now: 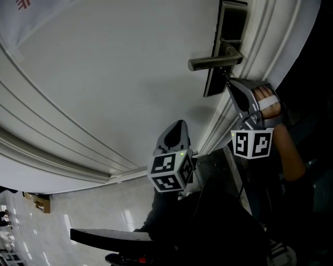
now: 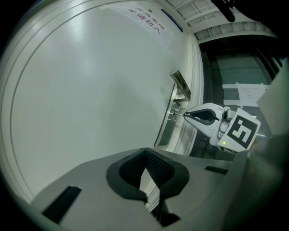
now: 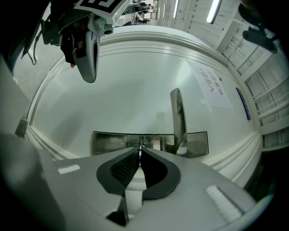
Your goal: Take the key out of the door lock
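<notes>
The jaws of the right gripper [image 3: 140,152] were pinched shut on the key [image 3: 141,146], seated in the lock plate [image 3: 108,143] below the handle [image 3: 177,115], so a skewed pull risked slipping off or jamming it.

A white paper notice [image 3: 212,85] with red print is stuck flat on the pale panel. A lever handle [image 1: 213,61] juts out from a dark plate. A glossy light floor [image 1: 104,213] reflects lamps, and a small brown box [image 1: 41,202] sits on it near the white mouldings. Strip lights [image 3: 214,10] glow overhead.
</notes>
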Demonstrator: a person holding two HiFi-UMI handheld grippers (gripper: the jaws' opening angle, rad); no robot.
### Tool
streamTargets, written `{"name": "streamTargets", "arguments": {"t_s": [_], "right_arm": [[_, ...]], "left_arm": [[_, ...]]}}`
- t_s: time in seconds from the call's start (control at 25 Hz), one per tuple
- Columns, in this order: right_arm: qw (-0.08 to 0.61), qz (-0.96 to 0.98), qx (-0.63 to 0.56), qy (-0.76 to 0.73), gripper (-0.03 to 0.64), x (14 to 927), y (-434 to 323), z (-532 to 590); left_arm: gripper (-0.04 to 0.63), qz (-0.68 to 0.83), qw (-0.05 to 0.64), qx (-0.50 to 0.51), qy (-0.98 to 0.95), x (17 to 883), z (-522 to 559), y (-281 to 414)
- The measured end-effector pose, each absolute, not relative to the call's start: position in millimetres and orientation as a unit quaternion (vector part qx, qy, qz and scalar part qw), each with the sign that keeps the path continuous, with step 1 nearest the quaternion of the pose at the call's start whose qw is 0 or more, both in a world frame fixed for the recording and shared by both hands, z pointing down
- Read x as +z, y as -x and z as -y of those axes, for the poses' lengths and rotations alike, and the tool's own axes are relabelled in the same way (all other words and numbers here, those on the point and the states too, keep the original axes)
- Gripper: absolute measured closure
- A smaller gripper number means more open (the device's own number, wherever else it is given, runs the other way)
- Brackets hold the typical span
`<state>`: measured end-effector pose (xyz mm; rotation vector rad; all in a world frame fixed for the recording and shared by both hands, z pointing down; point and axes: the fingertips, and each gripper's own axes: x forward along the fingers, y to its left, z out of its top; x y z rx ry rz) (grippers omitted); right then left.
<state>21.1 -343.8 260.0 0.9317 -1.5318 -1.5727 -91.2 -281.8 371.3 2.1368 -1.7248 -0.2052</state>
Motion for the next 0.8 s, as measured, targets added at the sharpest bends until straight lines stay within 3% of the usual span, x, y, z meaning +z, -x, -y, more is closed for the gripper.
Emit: {"name": "streamTargets", "arguments": {"t_s": [0.8], "right_arm": [[0.368, 0.597, -0.615, -0.362, 0.604, 260.4, -20.9, 341.9]], "left_arm": [[0.597, 0.615, 0.192, -0.071, -0.762, 371.5, 281.9, 90.0]]}}
